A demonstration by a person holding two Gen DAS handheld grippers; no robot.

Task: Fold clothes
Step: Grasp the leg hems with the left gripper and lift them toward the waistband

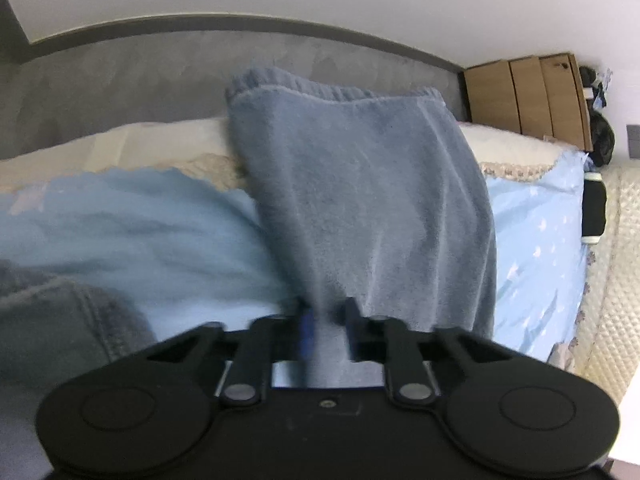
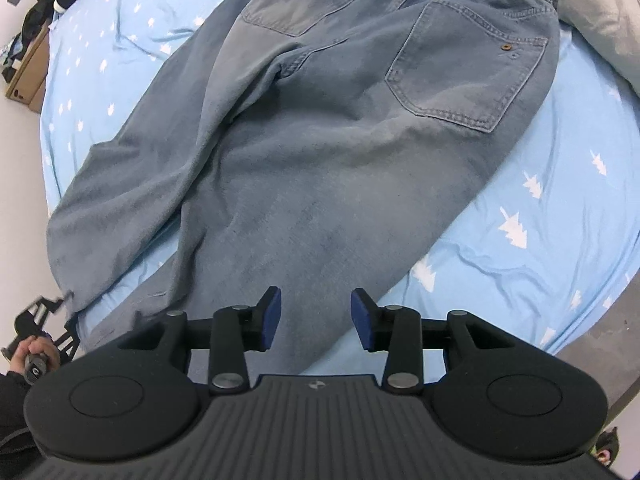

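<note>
At the far left of the right wrist view, a person's hand (image 2: 28,354) grips the handle of the left gripper (image 2: 44,320) low beside the bed, level with the hem of the blue jeans (image 2: 304,152). Seen from its own camera, the left gripper (image 1: 326,322) has its fingers pinched narrow on a fold of the denim, and the clamped trouser leg (image 1: 360,200) hangs up and away from the lens in front of the grey headboard (image 1: 120,76), with pillows (image 1: 120,148) behind it. The jeans lie back-side up and spread diagonally across the light blue patterned sheet (image 2: 540,200), waistband at the top right, both rear pockets showing, the legs running down toward the lower left. Centre frame, the right gripper (image 2: 316,320) hovers just above the nearer trouser leg, its blue-padded fingers spread wide and holding nothing. A grey blanket (image 2: 600,20) is bunched at the upper right.
</note>
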